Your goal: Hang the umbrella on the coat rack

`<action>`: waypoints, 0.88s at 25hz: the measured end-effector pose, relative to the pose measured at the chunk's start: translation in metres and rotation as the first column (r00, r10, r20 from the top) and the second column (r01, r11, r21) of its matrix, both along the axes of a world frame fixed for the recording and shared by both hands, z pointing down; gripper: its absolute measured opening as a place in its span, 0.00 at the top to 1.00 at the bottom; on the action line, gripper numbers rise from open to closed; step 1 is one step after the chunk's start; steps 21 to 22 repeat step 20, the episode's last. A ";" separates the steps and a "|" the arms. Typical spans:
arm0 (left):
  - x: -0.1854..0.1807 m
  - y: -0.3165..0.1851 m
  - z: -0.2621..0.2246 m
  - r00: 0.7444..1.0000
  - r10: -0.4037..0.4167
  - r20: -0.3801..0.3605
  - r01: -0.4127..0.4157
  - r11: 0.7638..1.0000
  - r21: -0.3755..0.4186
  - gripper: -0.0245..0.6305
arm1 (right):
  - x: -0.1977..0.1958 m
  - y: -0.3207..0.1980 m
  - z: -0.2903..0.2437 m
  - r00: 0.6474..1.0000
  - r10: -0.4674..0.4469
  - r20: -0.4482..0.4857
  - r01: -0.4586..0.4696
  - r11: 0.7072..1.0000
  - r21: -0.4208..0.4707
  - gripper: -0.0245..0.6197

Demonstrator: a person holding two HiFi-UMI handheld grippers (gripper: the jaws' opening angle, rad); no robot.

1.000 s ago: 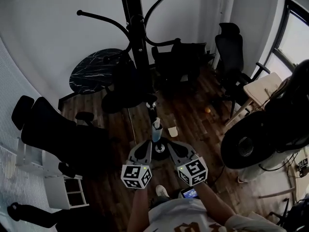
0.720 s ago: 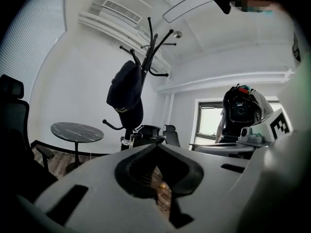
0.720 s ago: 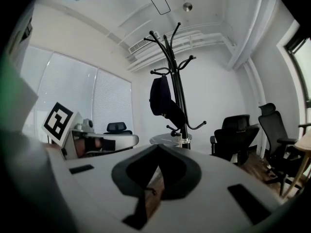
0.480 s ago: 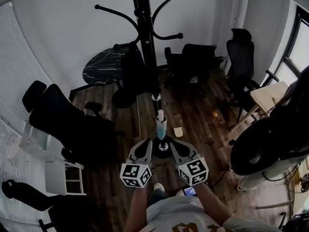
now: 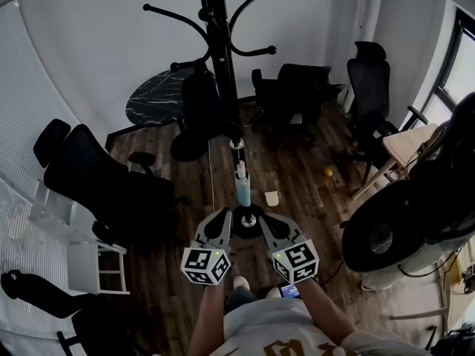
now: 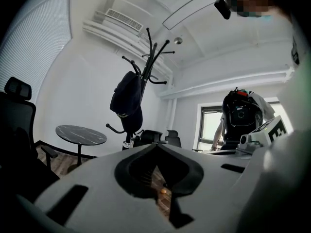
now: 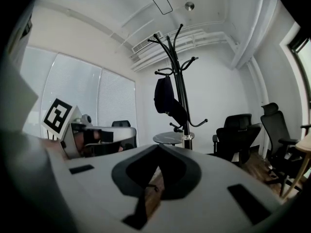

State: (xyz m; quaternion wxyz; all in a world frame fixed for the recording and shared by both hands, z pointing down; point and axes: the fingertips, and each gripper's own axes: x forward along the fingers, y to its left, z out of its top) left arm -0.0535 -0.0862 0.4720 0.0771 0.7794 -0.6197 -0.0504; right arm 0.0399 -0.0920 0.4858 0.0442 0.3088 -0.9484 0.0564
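Observation:
The black coat rack point(image 5: 223, 73) stands ahead on a round foot, its curved hooks spread at the top. A folded dark umbrella point(image 6: 127, 101) hangs from one hook against the pole; it also shows as the umbrella point(image 7: 167, 101) in the right gripper view and as a dark shape point(image 5: 199, 102) from the head. My left gripper point(image 5: 223, 215) and right gripper point(image 5: 263, 217) sit side by side low in front of the rack's foot, well below and apart from the umbrella. Both are shut with nothing between the jaws. A pale blue piece point(image 5: 242, 188) sits on the lower pole.
A round black marble table point(image 5: 156, 99) stands behind the rack on the left. Black office chairs are at left point(image 5: 89, 184), behind point(image 5: 293, 95) and at right point(image 5: 371, 87). A bulky black-and-white machine point(image 5: 408, 221) fills the right. A small orange ball point(image 5: 327, 172) lies on the wood floor.
The head view has lifted, so more of the rack's hooks show than a second ago. Both grippers have stayed shut, side by side near the rack's foot.

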 end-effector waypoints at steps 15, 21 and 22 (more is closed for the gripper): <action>-0.009 0.004 -0.003 1.000 -0.030 0.005 0.030 1.000 0.007 0.93 | -0.006 0.005 0.000 1.000 -0.019 0.000 0.019 1.000 0.008 0.95; -0.010 0.001 -0.002 0.999 -0.035 0.011 0.035 0.999 0.003 0.93 | -0.010 0.004 0.002 0.999 -0.038 0.000 0.038 0.999 0.007 0.95; -0.010 0.001 -0.002 0.999 -0.035 0.011 0.035 0.999 0.003 0.93 | -0.010 0.004 0.002 0.999 -0.038 0.000 0.038 0.999 0.007 0.95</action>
